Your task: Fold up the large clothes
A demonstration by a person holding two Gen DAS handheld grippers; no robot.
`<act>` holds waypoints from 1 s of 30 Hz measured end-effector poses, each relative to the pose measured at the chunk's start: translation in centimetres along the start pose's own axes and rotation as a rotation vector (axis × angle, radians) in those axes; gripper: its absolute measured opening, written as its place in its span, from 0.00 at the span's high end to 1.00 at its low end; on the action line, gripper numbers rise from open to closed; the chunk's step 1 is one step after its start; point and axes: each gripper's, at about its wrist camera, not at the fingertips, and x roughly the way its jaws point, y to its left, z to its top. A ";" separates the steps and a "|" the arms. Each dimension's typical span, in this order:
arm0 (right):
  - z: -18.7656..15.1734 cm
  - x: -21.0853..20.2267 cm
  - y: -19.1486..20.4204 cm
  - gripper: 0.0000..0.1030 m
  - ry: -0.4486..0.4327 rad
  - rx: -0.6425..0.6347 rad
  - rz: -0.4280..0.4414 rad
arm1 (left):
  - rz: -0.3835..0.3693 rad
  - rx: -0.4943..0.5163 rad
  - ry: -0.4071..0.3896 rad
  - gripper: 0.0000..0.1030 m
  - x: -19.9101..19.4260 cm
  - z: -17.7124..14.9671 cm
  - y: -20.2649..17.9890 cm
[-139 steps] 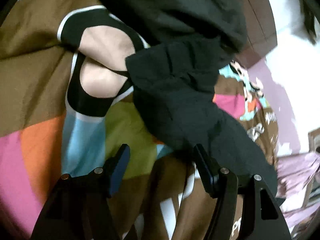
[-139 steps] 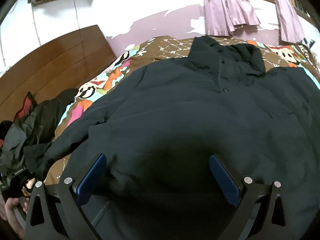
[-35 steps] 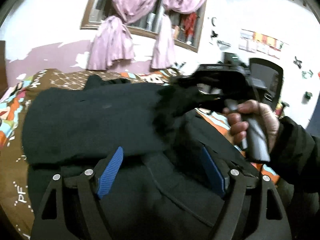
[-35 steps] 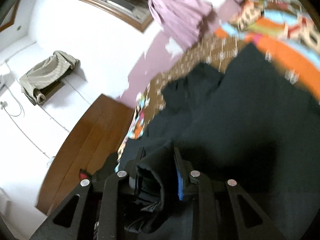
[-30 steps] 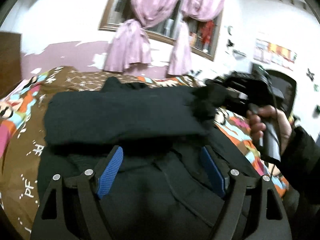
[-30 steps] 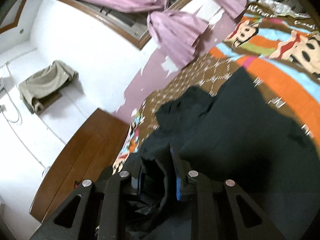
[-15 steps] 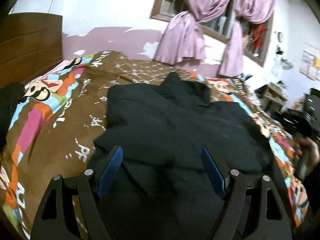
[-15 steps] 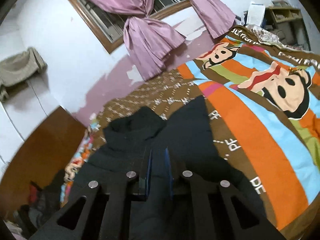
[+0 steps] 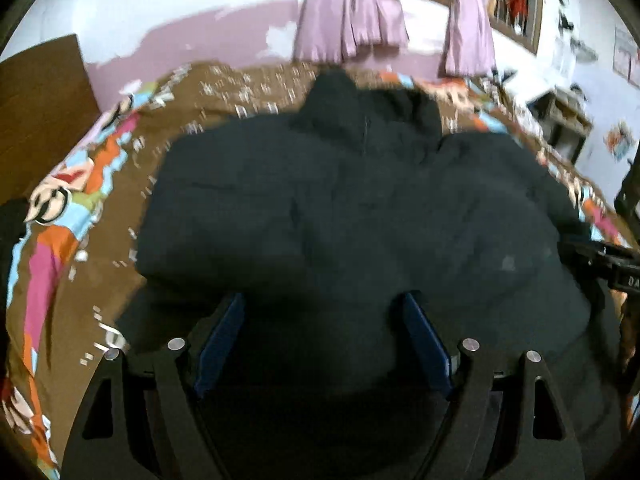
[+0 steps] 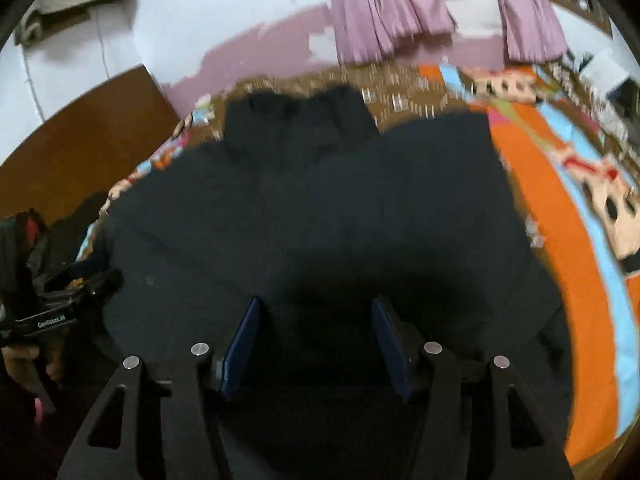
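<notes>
Jacket fabric, dark and bulky, is spread over the patterned bedspread (image 9: 60, 248), and the dark jacket (image 9: 360, 208) fills the middle of both wrist views, with its collar at twelve o'clock toward the pink curtains (image 9: 352, 12). In the left wrist view both sleeves appear to be laid inward across the chest, though the dark cloth makes the layers hard to separate. The left gripper (image 9: 320, 340) is held spread wide above the lower part of the garment, with nothing pinched between its blue pads (image 9: 218, 340). The right gripper (image 10: 316, 344) is seen with its jaws opening; cloth lies beneath and between them, but no pressing by the pads can be made out. The other gripper's body is glimpsed at three o'clock in the left view and at nine o'clock in the right.

Several risks are judged from here. The puffy sleeve just laid down could spring back or slide off, since padded fabric resists a crease. If only the top layer is pinched at the hem, the fold could be dragged askew. Uneven lifting by the two sides could skew the fold toward the wooden headboard (image 10: 80, 140).
</notes>
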 end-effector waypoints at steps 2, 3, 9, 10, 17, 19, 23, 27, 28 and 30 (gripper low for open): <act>-0.9 0.9 -0.8 0.46 -0.021 0.006 0.024 | -0.006 0.001 -0.002 0.25 0.3 -0.5 0.0; -1.2 1.1 -0.8 0.46 -0.029 0.001 0.025 | -0.007 0.001 0.003 0.25 0.5 -0.7 0.1; -2.4 2.4 0.4 0.45 -0.066 -0.083 -0.055 | 0.043 0.037 0.017 0.24 1.7 -1.4 -0.6; -2.6 2.4 0.3 0.45 -0.074 -0.081 -0.054 | 0.048 0.039 0.012 0.24 1.9 -1.7 -0.7; -2.2 1.4 0.6 0.38 -0.078 -0.060 -0.036 | 0.046 0.040 -0.017 0.24 0.9 -1.5 -0.5; -1.9 0.5 0.8 0.28 -0.070 -0.038 -0.029 | 0.038 0.010 -0.005 0.24 0.0 -1.1 -0.3; -1.6 -2.2 1.4 0.17 -0.084 -0.004 -0.030 | -0.013 -0.104 0.025 0.24 -2.4 -0.5 0.3; -0.7 -5.5 2.0 0.11 -0.098 -0.005 -0.042 | -0.031 -0.191 0.054 0.20 -5.6 0.9 0.9; -0.4 -6.5 2.2 0.09 -0.107 -0.005 -0.041 | -0.017 -0.192 0.046 0.18 -6.6 1.2 0.8; 0.2 -9.1 2.9 0.03 -0.133 -0.005 -0.029 | 0.023 -0.179 0.003 0.13 -9.2 2.0 0.3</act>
